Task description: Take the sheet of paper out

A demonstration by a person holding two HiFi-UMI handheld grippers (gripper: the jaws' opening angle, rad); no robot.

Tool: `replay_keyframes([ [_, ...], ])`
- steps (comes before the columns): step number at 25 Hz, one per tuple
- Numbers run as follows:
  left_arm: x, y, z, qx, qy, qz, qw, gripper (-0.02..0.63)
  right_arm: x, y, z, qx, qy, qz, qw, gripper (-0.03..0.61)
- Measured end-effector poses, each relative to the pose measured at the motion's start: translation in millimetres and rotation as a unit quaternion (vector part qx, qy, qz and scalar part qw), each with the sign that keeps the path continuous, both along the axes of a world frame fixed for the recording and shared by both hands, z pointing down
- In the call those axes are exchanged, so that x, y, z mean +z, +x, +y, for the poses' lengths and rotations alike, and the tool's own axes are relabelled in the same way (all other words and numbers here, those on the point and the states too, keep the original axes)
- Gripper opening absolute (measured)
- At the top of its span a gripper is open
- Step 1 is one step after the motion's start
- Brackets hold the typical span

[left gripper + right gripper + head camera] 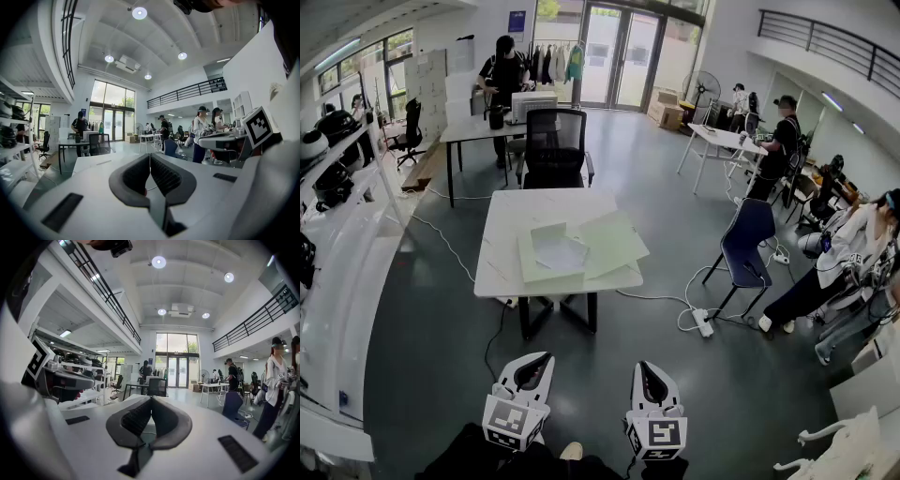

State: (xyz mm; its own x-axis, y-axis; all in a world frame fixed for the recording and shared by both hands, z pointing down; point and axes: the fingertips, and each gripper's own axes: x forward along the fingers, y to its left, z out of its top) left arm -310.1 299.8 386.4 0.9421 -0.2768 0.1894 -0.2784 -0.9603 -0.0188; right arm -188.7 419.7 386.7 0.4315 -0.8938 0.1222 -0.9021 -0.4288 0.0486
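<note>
A white sheet of paper (561,253) lies on an open light-green folder (546,274) on the white table (514,225) ahead of me. A second green folder leaf (615,242) overlaps it on the right. My left gripper (525,371) and right gripper (649,374) hang low at the bottom of the head view, well short of the table, over the grey floor. Both are shut with nothing between the jaws. In the left gripper view the left gripper (150,157) points level at the table edge; in the right gripper view the right gripper (151,401) does the same.
A black office chair (555,145) stands behind the table and a blue chair (748,246) to its right. A power strip (703,322) and cables lie on the floor. White shelving (337,253) lines the left wall. Several people stand or sit at the back and right.
</note>
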Motion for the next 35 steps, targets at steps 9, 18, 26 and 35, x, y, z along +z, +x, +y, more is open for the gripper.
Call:
replay_keyframes([
  [9,-2.5,10.3,15.2,0.007,0.006,0.004,0.9999,0.025,0.4,8.6,17.3,0.006,0.004,-0.004,1.000,0.017],
  [18,-4.6,38.1,32.3,0.038,0.006,0.006,0.9993,0.025,-0.2,28.5,38.8,0.032,0.004,-0.005,0.999,0.017],
  [26,5.8,82.2,8.1,0.050,0.003,0.002,0.9988,0.025,11.5,68.9,19.2,0.046,0.003,-0.012,0.999,0.017],
  [35,13.9,169.9,-61.8,0.064,-0.006,-0.011,0.9979,0.025,17.6,148.6,-50.3,0.053,-0.005,-0.021,0.998,0.017],
])
